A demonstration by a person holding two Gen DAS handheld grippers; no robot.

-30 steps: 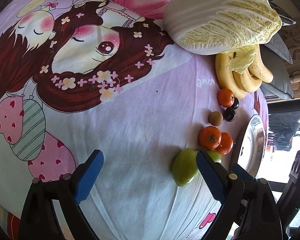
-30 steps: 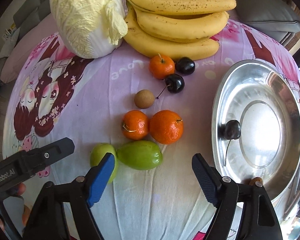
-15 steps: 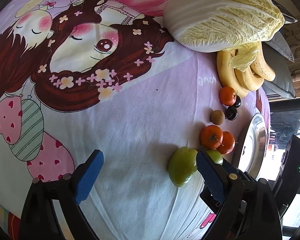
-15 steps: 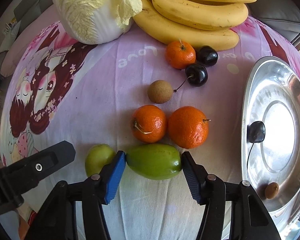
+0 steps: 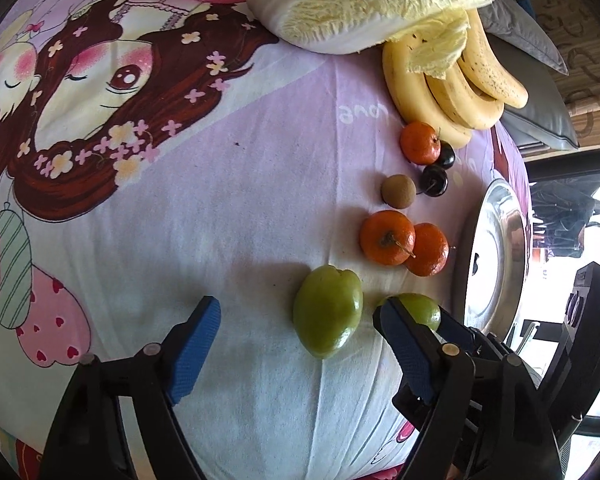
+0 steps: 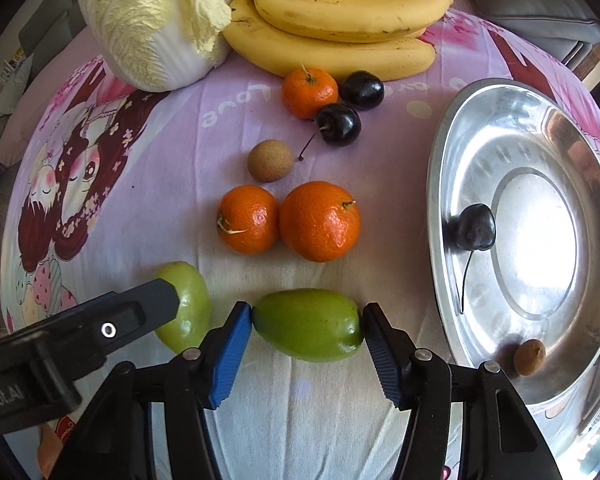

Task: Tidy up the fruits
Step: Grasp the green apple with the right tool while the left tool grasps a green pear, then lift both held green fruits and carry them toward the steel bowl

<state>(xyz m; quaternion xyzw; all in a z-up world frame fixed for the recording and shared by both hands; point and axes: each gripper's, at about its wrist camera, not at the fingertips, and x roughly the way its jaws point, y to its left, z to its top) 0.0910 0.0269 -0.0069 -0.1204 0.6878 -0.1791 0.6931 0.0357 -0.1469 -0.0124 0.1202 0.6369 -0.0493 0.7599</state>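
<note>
My right gripper [image 6: 306, 322] has its blue pads against both ends of a green fruit [image 6: 308, 324] that lies on the cloth. A second green fruit [image 6: 190, 308] lies left of it, partly behind my left gripper's finger [image 6: 112, 324]. In the left wrist view my left gripper [image 5: 298, 330] is open, with that second green fruit [image 5: 327, 316] between its fingers and untouched. Two oranges [image 6: 288, 218], a brown longan [image 6: 270, 160], two dark cherries [image 6: 348, 110] and a small orange [image 6: 308, 92] lie beyond. The steel plate [image 6: 460, 128] at right holds a cherry [image 6: 474, 228] and a longan [image 6: 529, 357].
A bunch of bananas [image 6: 340, 12] and a napa cabbage [image 6: 152, 20] lie at the far side of the cartoon-print cloth [image 6: 100, 152]. Grey cushions [image 5: 540, 120] sit behind them. In the left wrist view the plate [image 5: 496, 256] stands at the right edge.
My right gripper has moved forward and closed its pads onto the green fruit. My left gripper has moved closer to the fruits, so the second green fruit now lies between its open fingers.
</note>
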